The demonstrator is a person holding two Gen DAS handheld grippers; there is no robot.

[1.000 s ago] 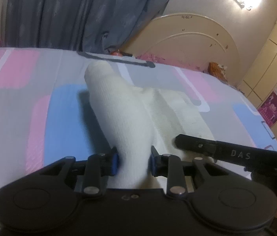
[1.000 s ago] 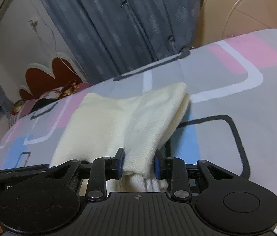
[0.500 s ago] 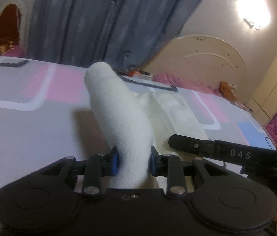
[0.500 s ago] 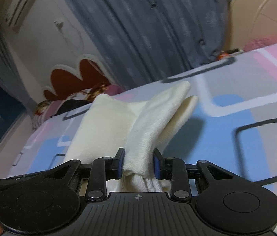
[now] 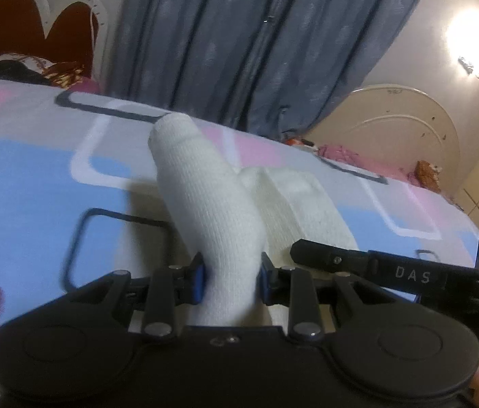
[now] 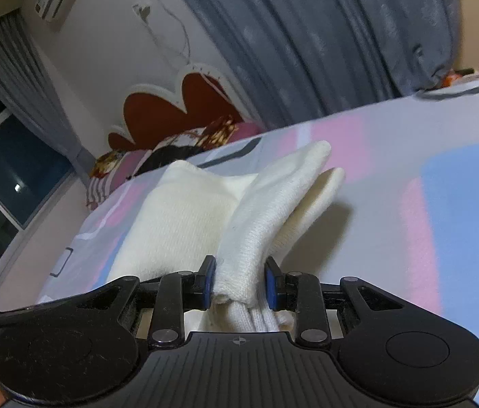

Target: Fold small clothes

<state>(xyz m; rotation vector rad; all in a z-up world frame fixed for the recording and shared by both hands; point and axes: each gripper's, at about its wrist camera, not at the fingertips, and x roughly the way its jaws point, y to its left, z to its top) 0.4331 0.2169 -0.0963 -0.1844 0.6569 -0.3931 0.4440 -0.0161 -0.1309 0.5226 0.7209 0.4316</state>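
A small white knit garment [image 5: 212,210] is stretched between both grippers above the patterned bed sheet [image 5: 35,183]. My left gripper [image 5: 229,280] is shut on one bunched end, which sticks up and forward between the blue pads. The rest of the cloth [image 5: 307,210] spreads to the right toward the other gripper's finger [image 5: 358,258]. In the right wrist view, my right gripper [image 6: 241,284] is shut on the other bunched end of the garment [image 6: 266,204], and a flat panel [image 6: 185,210] hangs to its left.
The bed sheet [image 6: 443,204] carries pink, blue and grey blocks. Grey curtains [image 5: 256,44] hang behind the bed. A red scalloped headboard [image 6: 178,108] with pillows is at one end, a cream headboard [image 5: 399,136] at the other. A dark window [image 6: 8,170] is at left.
Both grippers have swept sideways across the bed with the garment held between them. The background has shifted from the cream headboard toward the red headboard. The grips are unchanged.
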